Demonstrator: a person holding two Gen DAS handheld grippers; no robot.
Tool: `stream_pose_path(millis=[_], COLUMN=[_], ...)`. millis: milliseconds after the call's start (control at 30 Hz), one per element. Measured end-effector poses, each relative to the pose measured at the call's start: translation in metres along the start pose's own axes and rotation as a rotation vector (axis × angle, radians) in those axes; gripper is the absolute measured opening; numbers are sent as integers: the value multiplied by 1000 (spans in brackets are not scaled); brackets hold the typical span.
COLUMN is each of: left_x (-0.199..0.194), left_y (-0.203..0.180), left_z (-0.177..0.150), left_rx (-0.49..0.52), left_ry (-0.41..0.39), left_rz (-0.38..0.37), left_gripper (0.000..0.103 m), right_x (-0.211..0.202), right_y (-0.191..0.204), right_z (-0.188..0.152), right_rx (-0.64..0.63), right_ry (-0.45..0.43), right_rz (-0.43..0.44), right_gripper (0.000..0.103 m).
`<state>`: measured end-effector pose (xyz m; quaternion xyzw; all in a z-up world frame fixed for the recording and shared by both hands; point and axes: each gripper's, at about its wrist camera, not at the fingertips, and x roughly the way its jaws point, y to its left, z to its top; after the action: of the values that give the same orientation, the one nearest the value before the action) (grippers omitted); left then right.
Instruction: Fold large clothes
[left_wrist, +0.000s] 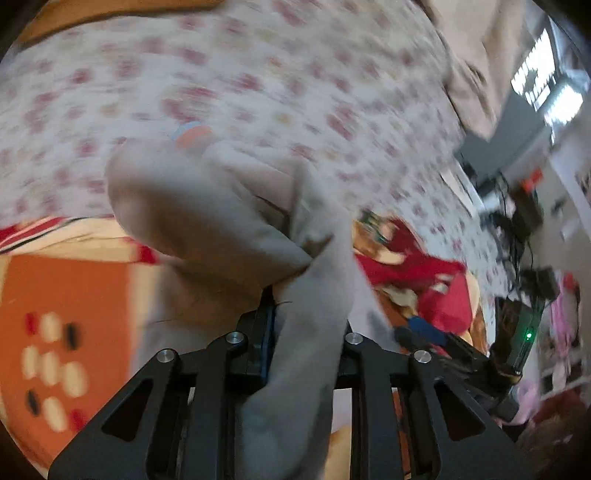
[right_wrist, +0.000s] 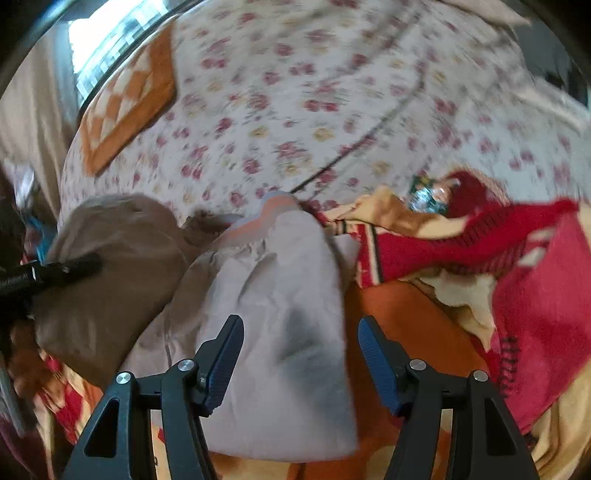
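On a bed spread with a floral sheet (right_wrist: 295, 96) and an orange-and-red blanket (right_wrist: 535, 314), a pale grey garment (right_wrist: 284, 332) lies bunched, its far end toward the sheet. Left tool (left_wrist: 306, 332) is clamped on a gathered fold of the garment (left_wrist: 207, 206), cloth running back between its fingers. Right tool (right_wrist: 301, 354) hangs above the garment with its blue-padded fingers (right_wrist: 373, 354) spread wide, gripping nothing. Both views are blurred.
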<state>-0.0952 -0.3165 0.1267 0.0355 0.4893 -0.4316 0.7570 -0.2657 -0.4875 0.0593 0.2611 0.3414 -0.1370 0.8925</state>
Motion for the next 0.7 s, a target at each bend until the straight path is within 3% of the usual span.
stream_pose_path(millis=[67,167,233,267,400,533,600,633,700], left_x=[37,92,107,105,64,-1,-18,-22,-15], left_y=[-24,-45,-53,-55,-53,-31,-17,-10,-2], left_z=[2,-4,-7,-7,-7,-16,-25,-31,-44], left_rx=[15,-15,-27,-12,32,83,100,114,121], left_ry=[47,172,213,204,190,85,33,12,25], left_rz=[-15,-133,-129,-137,-176,-180,-106,-23,56], left_gripper=[16,16,16,18,44,57,57,57,57], right_x=[1,0,-4,-6,-15,-20,-21,-21,-21], right_y=[-11,-27,-38,-44,-56,-48,-42,-38,-33], right_z=[3,8,10,12,13,12,11,9,7], right_rx=[16,27,64,94,151,147,148,155,189], right_ry=[-11,-18,-15,-16,-26,-35,-40,-46,-53], right_rz=[-31,-101,-117,-117,-92,-58,-23,7,98], right_gripper=[62,62,62,62,62,65,70,71,76])
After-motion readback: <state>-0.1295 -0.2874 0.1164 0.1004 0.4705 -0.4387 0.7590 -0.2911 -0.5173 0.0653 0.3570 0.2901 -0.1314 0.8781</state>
